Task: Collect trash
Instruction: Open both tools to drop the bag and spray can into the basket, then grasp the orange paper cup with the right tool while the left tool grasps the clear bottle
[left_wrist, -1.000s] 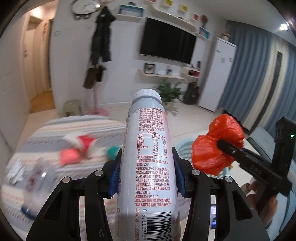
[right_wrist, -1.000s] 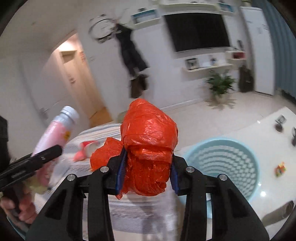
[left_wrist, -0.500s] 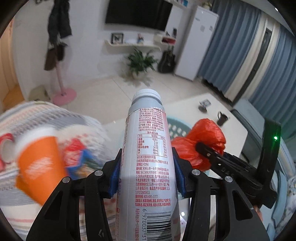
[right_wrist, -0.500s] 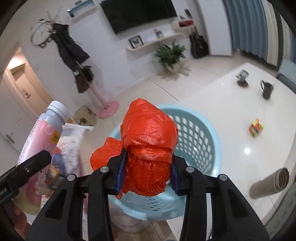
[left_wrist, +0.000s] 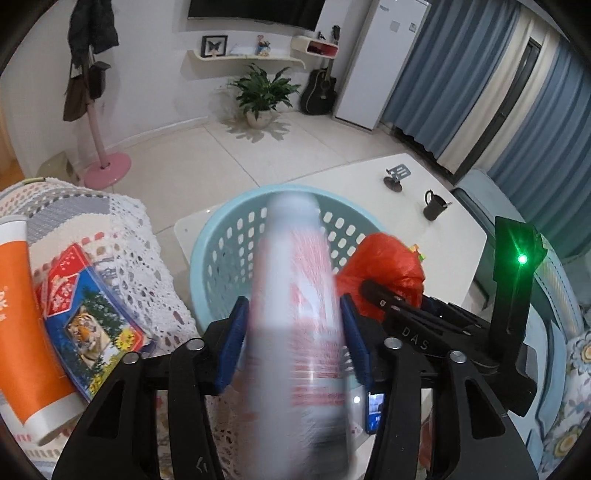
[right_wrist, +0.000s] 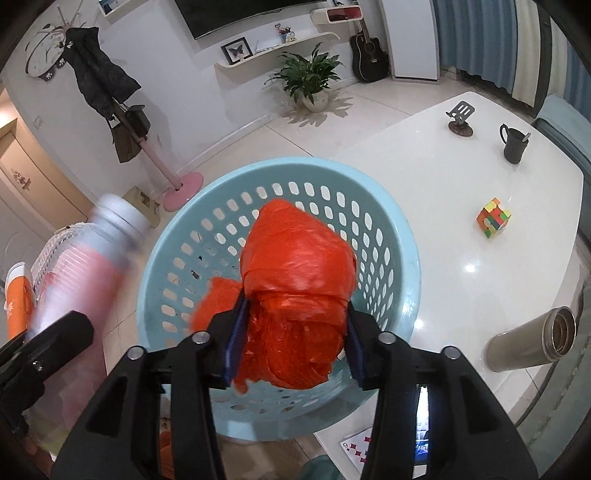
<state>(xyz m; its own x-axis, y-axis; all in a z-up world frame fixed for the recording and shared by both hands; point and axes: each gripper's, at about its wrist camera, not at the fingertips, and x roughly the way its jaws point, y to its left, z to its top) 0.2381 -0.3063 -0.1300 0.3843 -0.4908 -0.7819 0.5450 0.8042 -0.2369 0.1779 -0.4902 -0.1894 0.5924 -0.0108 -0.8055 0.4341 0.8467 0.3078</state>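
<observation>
**Two Pieces of Trash Over the Basket**

A living room with a white table (right_wrist: 436, 192); at its edge stands a pale blue perforated basket (right_wrist: 402, 236). The left gripper (left_wrist: 293, 343) has its jaws opening around a motion-blurred pink-and-white bottle (left_wrist: 295, 295), which is between the pads above the basket. The right gripper (right_wrist: 293, 334) is also opening, a crumpled red plastic bag (right_wrist: 299, 266) between its pads, over the basket's mouth.
</observation>
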